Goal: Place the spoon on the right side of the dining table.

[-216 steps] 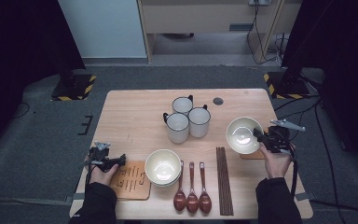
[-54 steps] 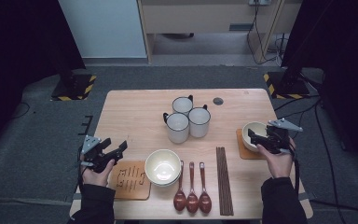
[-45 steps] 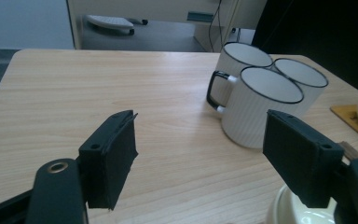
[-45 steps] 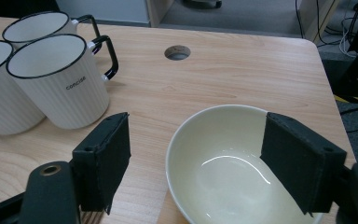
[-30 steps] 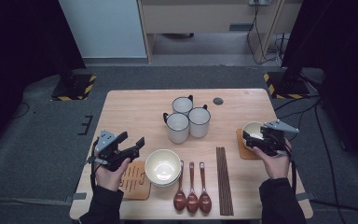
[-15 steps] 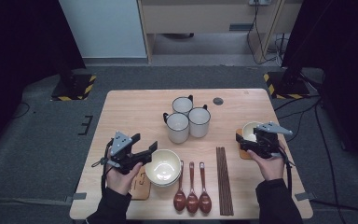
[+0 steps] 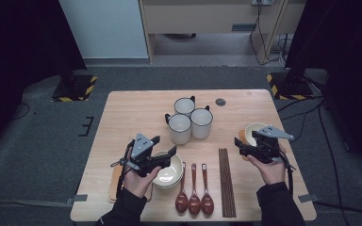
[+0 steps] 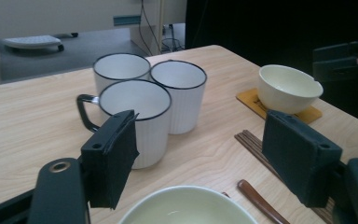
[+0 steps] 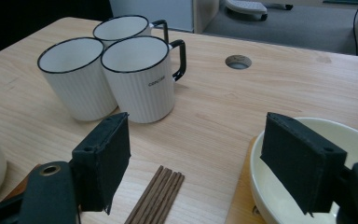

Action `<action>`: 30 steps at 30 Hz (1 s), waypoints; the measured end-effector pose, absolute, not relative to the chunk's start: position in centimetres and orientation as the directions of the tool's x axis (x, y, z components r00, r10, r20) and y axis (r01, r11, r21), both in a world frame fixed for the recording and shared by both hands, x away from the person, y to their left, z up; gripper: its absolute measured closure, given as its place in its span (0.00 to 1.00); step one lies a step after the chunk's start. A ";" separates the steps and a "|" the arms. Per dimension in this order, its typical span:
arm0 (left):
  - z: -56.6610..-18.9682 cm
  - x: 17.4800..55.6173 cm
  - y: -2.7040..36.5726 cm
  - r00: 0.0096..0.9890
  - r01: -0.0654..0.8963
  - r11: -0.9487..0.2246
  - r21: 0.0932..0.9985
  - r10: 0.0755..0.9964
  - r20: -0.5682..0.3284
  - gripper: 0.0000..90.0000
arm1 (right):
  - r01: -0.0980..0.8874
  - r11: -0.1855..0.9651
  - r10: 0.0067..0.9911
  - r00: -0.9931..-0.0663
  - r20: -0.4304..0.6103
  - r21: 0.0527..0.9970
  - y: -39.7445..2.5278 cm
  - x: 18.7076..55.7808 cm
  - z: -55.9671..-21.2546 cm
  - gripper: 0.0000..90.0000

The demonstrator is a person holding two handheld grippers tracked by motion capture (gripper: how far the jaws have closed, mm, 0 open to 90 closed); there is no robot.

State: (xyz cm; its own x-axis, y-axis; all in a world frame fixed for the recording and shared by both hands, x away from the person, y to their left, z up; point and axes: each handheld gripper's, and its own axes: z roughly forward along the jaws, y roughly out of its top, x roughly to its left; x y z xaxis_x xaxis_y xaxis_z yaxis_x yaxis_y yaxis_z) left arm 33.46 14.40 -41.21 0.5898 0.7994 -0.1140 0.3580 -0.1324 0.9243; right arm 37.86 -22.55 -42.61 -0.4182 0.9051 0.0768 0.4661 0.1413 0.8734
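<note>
I am holding the left gripper (image 7: 164, 153) over the near bowl (image 7: 167, 172) at about 7 o'clock on the table (image 7: 132, 110), its jaws standing wide apart and gripping nothing. In the left gripper view that bowl's cream rim (image 8: 189, 207) is sitting just below and between the two black pads (image 8: 112, 156), with no contact that I can make out. The bowl is resting partly on a wooden coaster (image 7: 115, 181) that is peeking out at its 9 o'clock side, under my left hand (image 7: 139, 181).

At 4 o'clock I am keeping the right gripper (image 7: 242, 147) just beside the second bowl (image 7: 253, 133), which is sitting on its own coaster (image 8: 251, 100). Its jaws are also fully spread and empty; in the right gripper view one pad (image 9: 303, 158) is hanging over that bowl's rim (image 9: 279, 186), though I cannot tell whether it is touching.

Three white mugs (image 7: 188, 120) with black rims are clustering at the table's centre, toward 12 o'clock from the near bowl. Three brown spoons (image 7: 194, 195) are lying side by side at 6 o'clock, and a bundle of dark chopsticks (image 7: 226, 181) is lying just to their right, between the two bowls.
</note>
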 end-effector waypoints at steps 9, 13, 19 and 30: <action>-41.7 32.7 12.9 0.634 0.355 -0.163 0.920 0.766 -0.109 0.33 | 0.463 0.145 0.897 -0.435 0.082 0.874 -22.2 37.3 -42.8 0.26; -42.1 32.2 12.2 0.662 0.354 -0.174 0.919 0.741 -0.114 0.36 | 0.467 0.152 0.895 -0.440 0.080 0.871 -22.1 37.2 -43.0 0.26; -42.4 31.7 11.3 0.688 0.346 -0.193 0.918 0.717 -0.109 0.38 | 0.462 0.156 0.890 -0.450 0.080 0.873 -21.8 36.8 -43.0 0.26; -43.6 31.3 10.4 0.706 0.384 -0.233 0.894 0.697 -0.122 0.37 | 0.471 0.175 0.878 -0.472 0.079 0.865 -20.9 36.4 -43.6 0.26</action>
